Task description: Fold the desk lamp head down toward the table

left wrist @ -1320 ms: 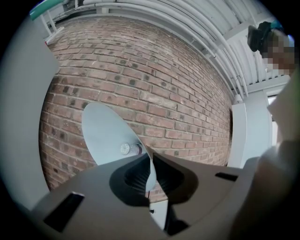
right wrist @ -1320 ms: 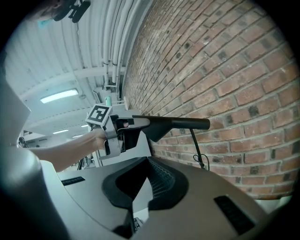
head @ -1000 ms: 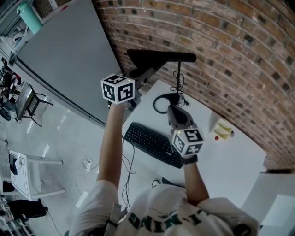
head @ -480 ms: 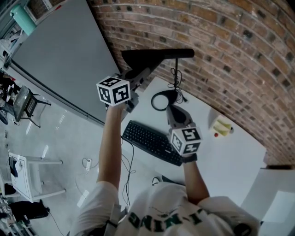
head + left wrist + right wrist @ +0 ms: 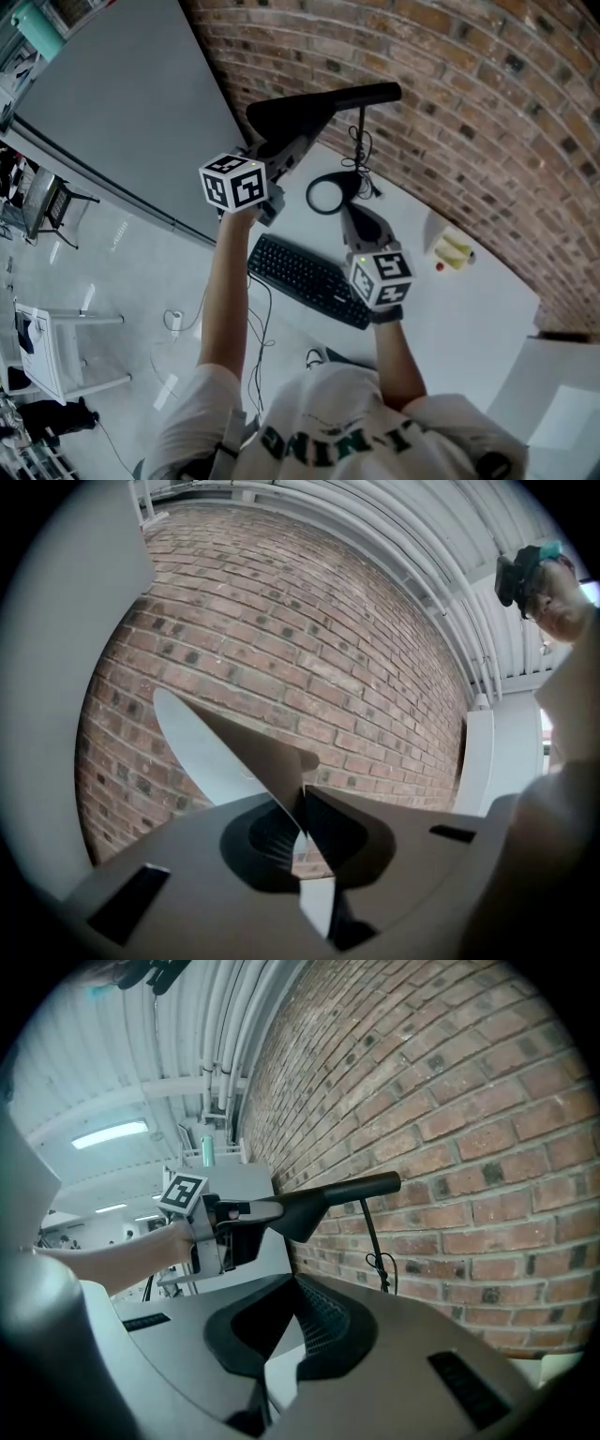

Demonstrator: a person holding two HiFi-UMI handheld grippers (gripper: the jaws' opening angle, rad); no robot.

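Note:
The black desk lamp head [image 5: 319,105] is a long flat bar on a thin stem [image 5: 362,141] that rises from a ring-shaped base [image 5: 328,195] on the white table [image 5: 469,309]. My left gripper [image 5: 281,150] is shut on the wide left end of the head. In the left gripper view the head [image 5: 253,752] runs edge-on between the closed jaws [image 5: 302,822]. My right gripper [image 5: 349,214] sits low by the base with its jaws together [image 5: 298,1335]; I cannot tell whether it touches the base. The right gripper view shows the lamp head [image 5: 347,1188] held by the left gripper [image 5: 246,1211].
A black keyboard [image 5: 305,279] lies at the table's near edge, under my arms. A yellow object [image 5: 453,251] lies to the right. The brick wall [image 5: 469,94] stands right behind the lamp. A large grey panel [image 5: 122,103] borders the table on the left.
The left gripper has sunk a little with the wide end of the lamp head, which now slopes down to the left. The right gripper has stayed by the base.

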